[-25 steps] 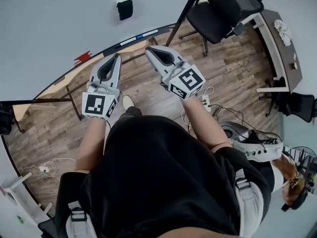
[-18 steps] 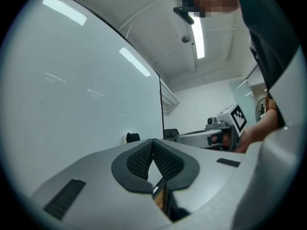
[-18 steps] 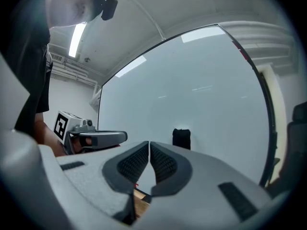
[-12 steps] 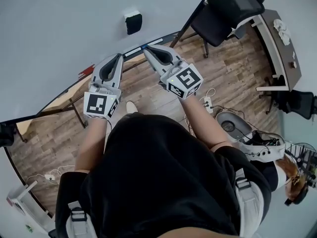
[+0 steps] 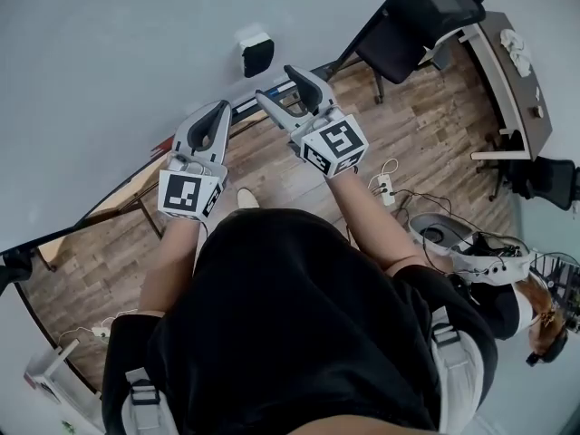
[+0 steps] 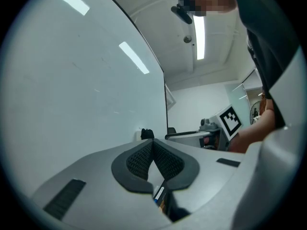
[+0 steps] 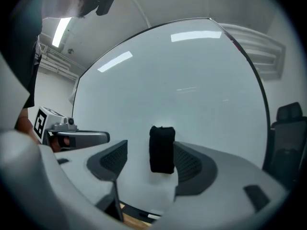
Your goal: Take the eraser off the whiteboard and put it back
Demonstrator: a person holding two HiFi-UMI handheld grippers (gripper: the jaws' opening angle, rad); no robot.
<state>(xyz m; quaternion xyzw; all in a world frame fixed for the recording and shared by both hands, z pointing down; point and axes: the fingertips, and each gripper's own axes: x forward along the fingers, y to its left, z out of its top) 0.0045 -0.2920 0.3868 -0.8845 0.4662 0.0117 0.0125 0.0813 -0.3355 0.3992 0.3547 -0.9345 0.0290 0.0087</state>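
1. Whiteboard (image 5: 118, 53) filled the background, white and bare. The black eraser (image 5: 256, 54) stuck to it upright, a little above the board's lower edge.
2. Judging by that, the task had hardly begun. The eraser had not been lifted off, so both taking it away and setting it back were left to do.
3. The right gripper (image 5: 275, 84) pointed at the board with its jaws spread fairly wide, and they had just been opening.
4. In the right gripper view the eraser stood in the gap between the jaws, closer to the right-hand pad, yet neither pad pressed on it. From the head view the tips appeared to be just short of it. The claw held nothing.
5. The left gripper (image 5: 220, 107) hung just beside the right one, farther left along the board. Its jaws were brought together with nothing between them.
6. In my judgement, the right jaws needed to slide on around the eraser's sides before closing.
7. Farther out lay the wooden floor (image 5: 426, 125), with an office chair (image 5: 412, 16) near the board's right end.
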